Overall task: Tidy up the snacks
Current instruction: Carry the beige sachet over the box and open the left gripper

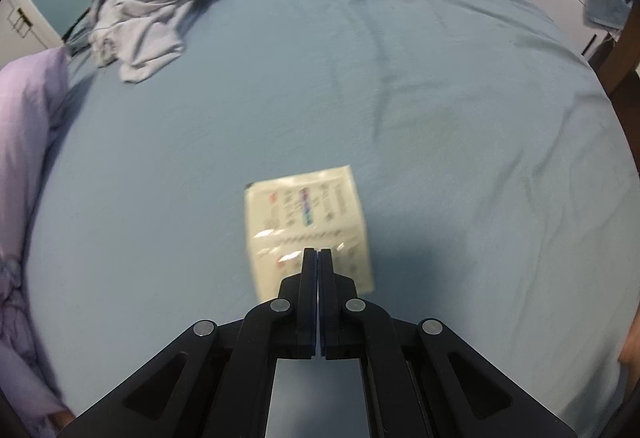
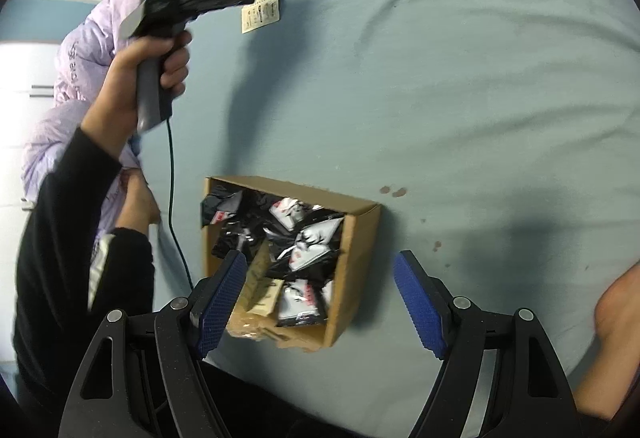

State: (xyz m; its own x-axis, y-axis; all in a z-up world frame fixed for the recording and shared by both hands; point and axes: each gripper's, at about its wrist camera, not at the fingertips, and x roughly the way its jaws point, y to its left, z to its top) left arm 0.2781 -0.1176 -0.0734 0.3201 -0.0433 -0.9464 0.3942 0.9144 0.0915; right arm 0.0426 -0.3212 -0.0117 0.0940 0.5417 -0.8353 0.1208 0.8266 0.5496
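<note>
Left gripper [image 1: 318,252]: jaws clamped on a white snack packet [image 1: 306,214], held above the blue bedsheet [image 1: 440,78], well beyond the cardboard box [image 2: 354,250]. Right gripper [image 2: 320,302]: jaws spread wide, holding nothing, hovering over the box. Box contents: black-and-white snack packets [image 2: 316,234]. Crumpled grey clothing [image 1: 148,10] lay far past the box.

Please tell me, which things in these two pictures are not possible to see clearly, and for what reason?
- White flat snack packet, left wrist view: print blurred; near edge hidden by the shut left gripper.
- Brown cardboard box, right wrist view: near left corner covered by a blue finger pad of the open right gripper; packets beneath the top layer hidden.
- Crumpled grey cloth: too bunched to identify.
</note>
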